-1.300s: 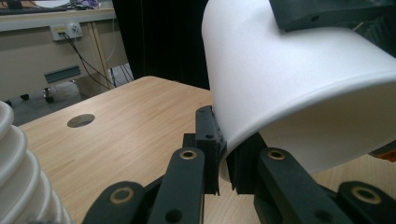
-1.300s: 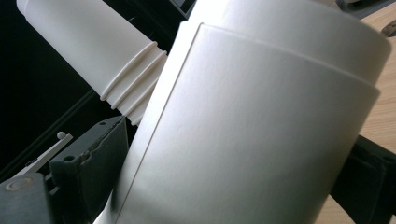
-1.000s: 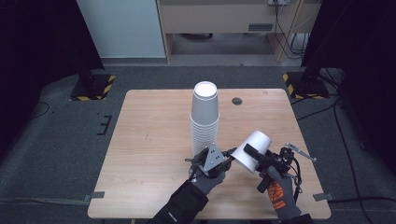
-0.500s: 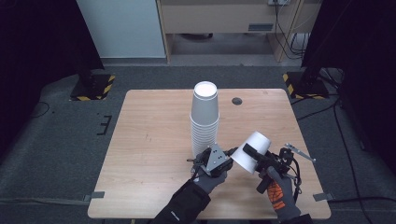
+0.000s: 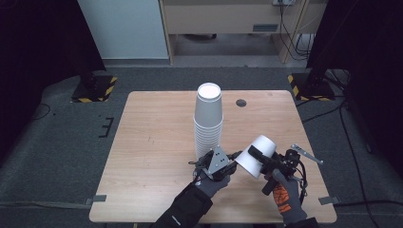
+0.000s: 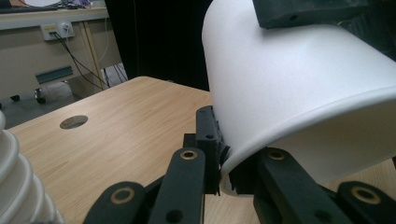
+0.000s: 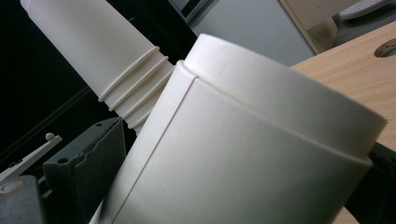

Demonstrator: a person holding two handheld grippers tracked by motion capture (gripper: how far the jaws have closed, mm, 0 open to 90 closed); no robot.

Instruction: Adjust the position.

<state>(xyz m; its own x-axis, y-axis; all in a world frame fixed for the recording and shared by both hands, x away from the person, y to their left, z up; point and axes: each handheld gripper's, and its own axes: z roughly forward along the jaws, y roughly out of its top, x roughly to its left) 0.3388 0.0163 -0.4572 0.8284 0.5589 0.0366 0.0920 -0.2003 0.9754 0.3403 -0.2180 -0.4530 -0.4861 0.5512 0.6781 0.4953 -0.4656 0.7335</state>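
Note:
A single white paper cup point(image 5: 247, 165) hangs tilted over the table's front right, held by both grippers. My right gripper point(image 5: 254, 155) is shut across its body; in the right gripper view the cup point(image 7: 243, 154) sits between the jaws. My left gripper point(image 5: 235, 159), with its grey three-cornered plate, is shut on the cup's rim point(image 6: 227, 173), one black jaw on each side of the wall. The right gripper's jaw presses on top of the cup point(image 6: 299, 79) in the left gripper view. A tall stack of white cups point(image 5: 208, 118) stands upside down at mid-table, just behind the left gripper.
The wooden table point(image 5: 152, 142) has a round cable hole point(image 5: 241, 102) at the back right. A thin metal part point(image 5: 306, 154) sticks out from the right gripper toward the right edge. Dark floor and striped stand feet point(image 5: 94, 89) surround the table.

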